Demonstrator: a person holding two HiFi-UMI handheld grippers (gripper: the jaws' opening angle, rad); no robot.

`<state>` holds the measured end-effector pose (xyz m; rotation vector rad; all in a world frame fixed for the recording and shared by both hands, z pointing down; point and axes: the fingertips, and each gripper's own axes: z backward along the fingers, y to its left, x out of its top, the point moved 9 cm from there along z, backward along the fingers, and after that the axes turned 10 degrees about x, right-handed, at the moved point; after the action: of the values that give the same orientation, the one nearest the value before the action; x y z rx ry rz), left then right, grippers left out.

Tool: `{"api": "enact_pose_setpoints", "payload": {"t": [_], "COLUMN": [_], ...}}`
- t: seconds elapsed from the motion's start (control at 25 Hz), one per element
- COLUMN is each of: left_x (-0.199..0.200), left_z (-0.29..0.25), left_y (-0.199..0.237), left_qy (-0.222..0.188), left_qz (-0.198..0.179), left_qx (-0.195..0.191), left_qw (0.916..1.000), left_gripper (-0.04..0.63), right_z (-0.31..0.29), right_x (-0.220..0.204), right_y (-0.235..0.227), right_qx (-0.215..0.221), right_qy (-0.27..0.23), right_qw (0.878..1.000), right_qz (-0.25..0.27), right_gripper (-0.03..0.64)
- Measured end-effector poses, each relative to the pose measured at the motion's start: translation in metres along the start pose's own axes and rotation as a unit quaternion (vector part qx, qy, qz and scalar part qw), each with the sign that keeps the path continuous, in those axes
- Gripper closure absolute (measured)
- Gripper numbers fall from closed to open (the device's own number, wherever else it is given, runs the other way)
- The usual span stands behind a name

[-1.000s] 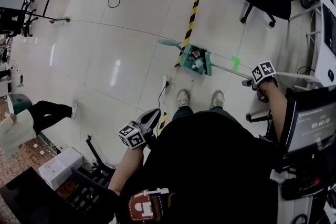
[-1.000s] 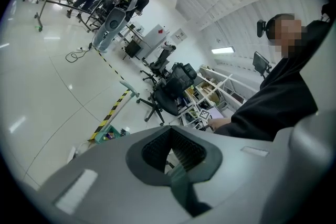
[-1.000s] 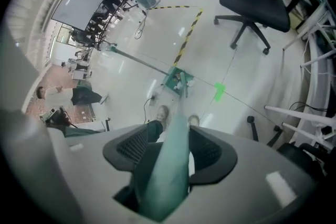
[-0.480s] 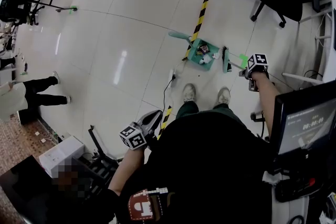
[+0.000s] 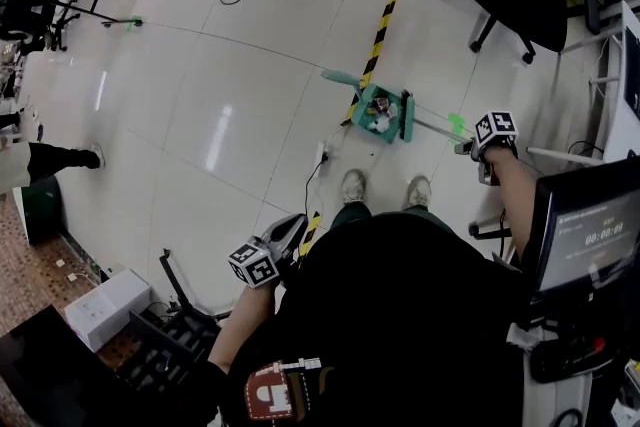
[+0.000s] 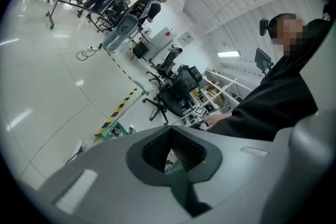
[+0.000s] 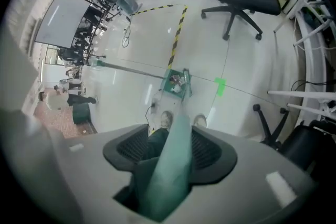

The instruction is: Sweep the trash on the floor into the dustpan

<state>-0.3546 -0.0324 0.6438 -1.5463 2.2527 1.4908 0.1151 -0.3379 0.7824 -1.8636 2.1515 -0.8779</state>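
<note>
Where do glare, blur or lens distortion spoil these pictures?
Head view: bright reflections streak the glossy floor, and the wide lens bends the yellow-black tape. Right gripper view: the broom handle between the jaws is very close and out of focus; the dustpan beyond is small but sharp. Left gripper view: dark rounded corners, strongly curved room.

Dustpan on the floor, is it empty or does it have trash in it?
It has trash in it: the head view shows white and dark bits lying inside the green dustpan. What they are, cannot tell.
</note>
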Motion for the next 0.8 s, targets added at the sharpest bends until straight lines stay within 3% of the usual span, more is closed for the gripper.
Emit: {"api": "enact_pose_setpoints", "payload": {"t": [0.12, 0.44, 0.6, 0.8], "left_x": [0.014, 0.05, 0.069, 0.053], "left_z": [-0.013, -0.044, -0.082, -0.102], "left_y": [0.001, 0.01, 0.006, -0.023], "left_qy": [0.002, 0.039, 0.079, 0.095], "left_qz": [-0.008, -0.054, -0.098, -0.139], "left_qx": [-0.022, -0.113, -0.172, -0.215], "left_qw": [0.9997, 0.9913, 0.9769, 0.9621], "left_gripper": [0.597, 0.597, 0.597, 0.597], "right_z": [0.024, 0.048, 0.05, 0.032], "right_x": [-0.03, -0.164, -0.233, -0.297], "right_y": [-0.016, -0.026, -0.021, -0.026], "right_qx": [-0.013, -0.012, 0.002, 0.028], "right_qy": [-0.003, -0.041, -0.09, -0.121], "right_qw": [1.0, 0.996, 0.988, 0.984], "right_qz": [-0.006, -0.078, -0.127, -0.128], "right_gripper": [0.373, 0.371, 0.37, 0.371]}}
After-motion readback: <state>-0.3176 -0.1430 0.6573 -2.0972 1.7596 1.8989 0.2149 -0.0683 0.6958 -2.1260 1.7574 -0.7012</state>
